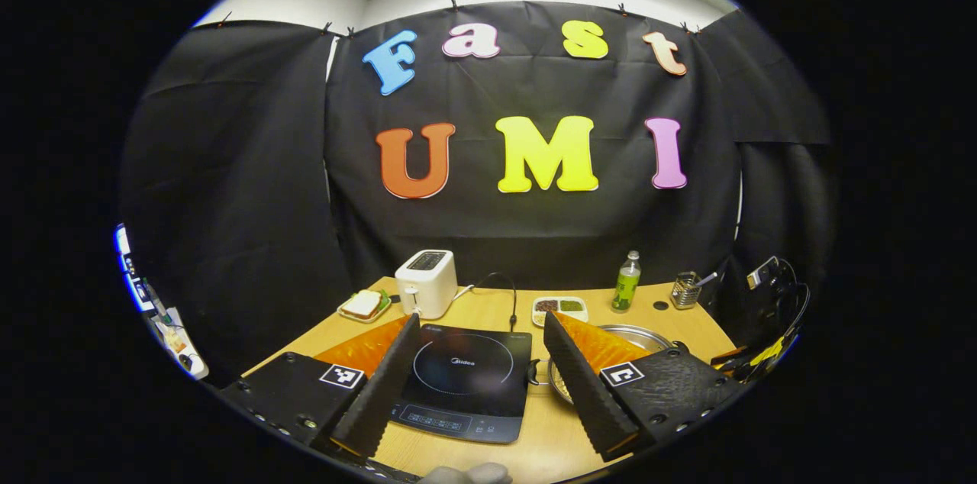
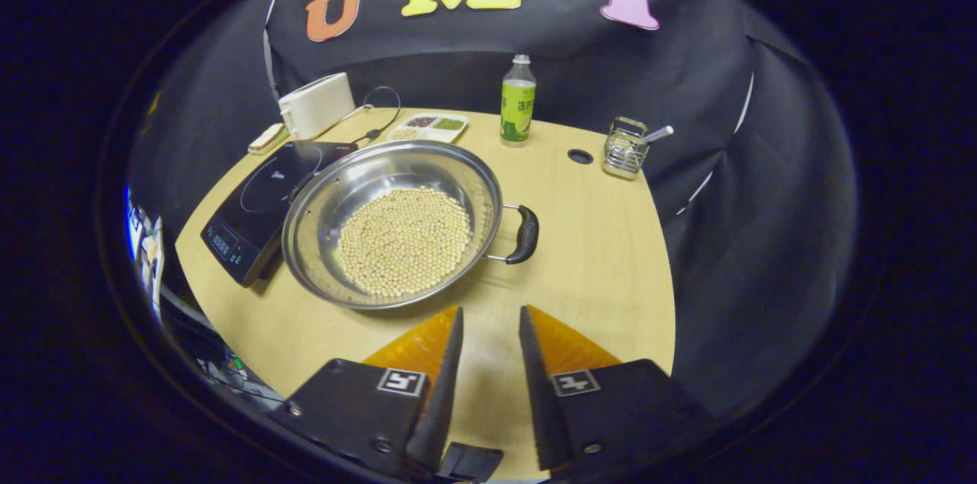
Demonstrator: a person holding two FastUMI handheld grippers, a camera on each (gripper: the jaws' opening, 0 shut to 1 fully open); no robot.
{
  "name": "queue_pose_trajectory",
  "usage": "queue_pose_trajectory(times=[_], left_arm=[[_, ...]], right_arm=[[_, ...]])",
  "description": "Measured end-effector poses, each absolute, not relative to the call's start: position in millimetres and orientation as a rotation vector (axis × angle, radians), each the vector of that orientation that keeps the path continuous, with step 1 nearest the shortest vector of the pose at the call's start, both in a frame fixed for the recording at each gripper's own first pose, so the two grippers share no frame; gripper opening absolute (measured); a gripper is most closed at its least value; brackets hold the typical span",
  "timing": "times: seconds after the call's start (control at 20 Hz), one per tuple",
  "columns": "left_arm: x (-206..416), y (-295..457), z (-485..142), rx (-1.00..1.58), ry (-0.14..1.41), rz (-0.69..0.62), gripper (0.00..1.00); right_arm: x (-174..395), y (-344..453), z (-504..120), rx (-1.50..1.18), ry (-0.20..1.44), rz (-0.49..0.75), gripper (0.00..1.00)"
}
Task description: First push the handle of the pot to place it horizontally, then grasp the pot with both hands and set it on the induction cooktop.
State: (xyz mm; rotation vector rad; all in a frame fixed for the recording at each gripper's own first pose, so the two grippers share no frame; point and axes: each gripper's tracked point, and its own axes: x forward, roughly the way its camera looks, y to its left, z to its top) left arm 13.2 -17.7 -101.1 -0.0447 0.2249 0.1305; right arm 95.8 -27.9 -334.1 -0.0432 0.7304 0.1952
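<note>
Right gripper view: wide steel pot [image 2: 389, 221] of pale round beans [image 2: 404, 240] sits on the wooden table [image 2: 603, 262], right of the black induction cooktop [image 2: 256, 213]. Right gripper [image 2: 490, 320] and left gripper [image 1: 481, 324] both hover released.

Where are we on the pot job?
Nothing looks done yet. The pot, holding beans, sits on the table beside the induction cooktop, not on it. Both the left gripper and right gripper are open, touching nothing. Left: push the handle, grasp, lift across.
</note>
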Motion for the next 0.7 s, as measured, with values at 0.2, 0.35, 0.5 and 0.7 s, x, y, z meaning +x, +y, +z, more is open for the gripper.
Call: queue_pose_trajectory(times=[0.2, 0.35, 0.5, 0.7], left_arm=[[15, -24, -118, -0.077, 0.238, 0.035, 0.97], [16, -28, -142, -0.081, 0.28, -0.003, 0.97], [18, -39, -182, -0.083, 0.362, -0.03, 0.96], [34, -58, -230, -0.097, 0.459, -0.052, 0.96]], right_arm=[[65, -23, -327, 0.061, 0.711, 0.116, 0.89], [47, -19, -325, 0.06, 0.697, 0.08, 0.91], [41, -17, -323, 0.033, 0.685, 0.07, 0.91], [54, -16, -331, 0.04, 0.699, 0.076, 0.95]])
